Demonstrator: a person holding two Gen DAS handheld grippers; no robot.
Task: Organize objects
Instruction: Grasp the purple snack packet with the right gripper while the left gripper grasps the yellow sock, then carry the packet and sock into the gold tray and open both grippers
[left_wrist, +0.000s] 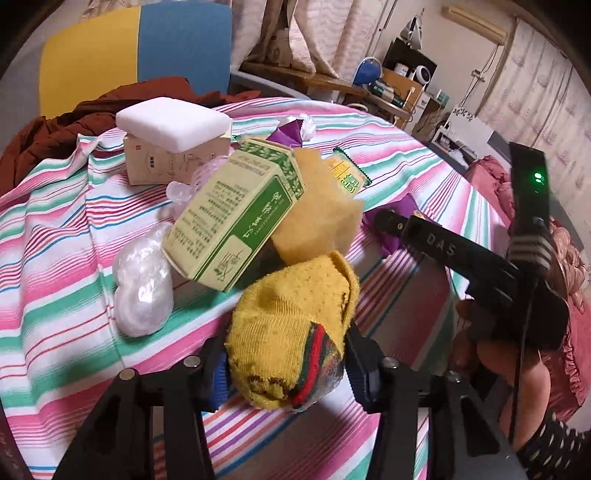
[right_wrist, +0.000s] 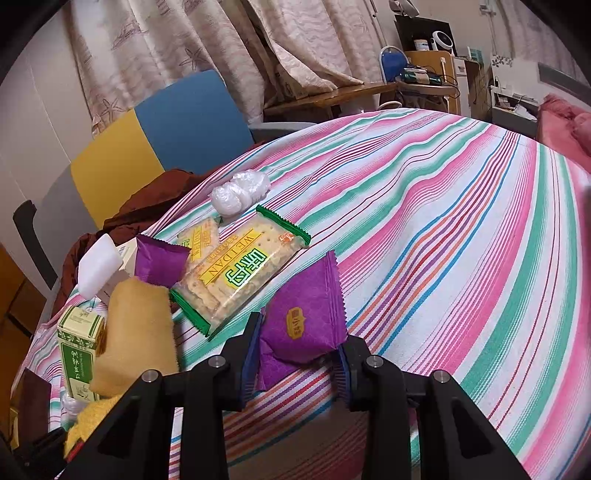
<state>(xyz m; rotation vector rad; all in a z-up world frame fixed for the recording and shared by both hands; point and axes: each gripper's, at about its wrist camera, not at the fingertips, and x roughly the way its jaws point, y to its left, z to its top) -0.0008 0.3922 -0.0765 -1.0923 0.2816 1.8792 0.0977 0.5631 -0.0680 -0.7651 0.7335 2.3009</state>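
Observation:
My left gripper (left_wrist: 284, 363) is shut on a yellow sock (left_wrist: 291, 332) with a red and green band, held just above the striped cloth. Right behind it lie a green-and-cream box (left_wrist: 232, 214) and a tan sponge (left_wrist: 317, 218). My right gripper (right_wrist: 295, 354) is shut on a purple snack packet (right_wrist: 303, 317), next to a cracker pack (right_wrist: 240, 273). The right gripper also shows in the left wrist view (left_wrist: 388, 219), at the right of the pile.
The striped cloth (right_wrist: 461, 221) covers the table. A white foam block (left_wrist: 173, 123) rests on a cream box (left_wrist: 166, 166). Clear plastic wads (left_wrist: 142, 291) lie at the left. A second purple packet (right_wrist: 159, 260) and another plastic wad (right_wrist: 240, 194) lie beyond. A blue-yellow chair (right_wrist: 162, 136) stands behind.

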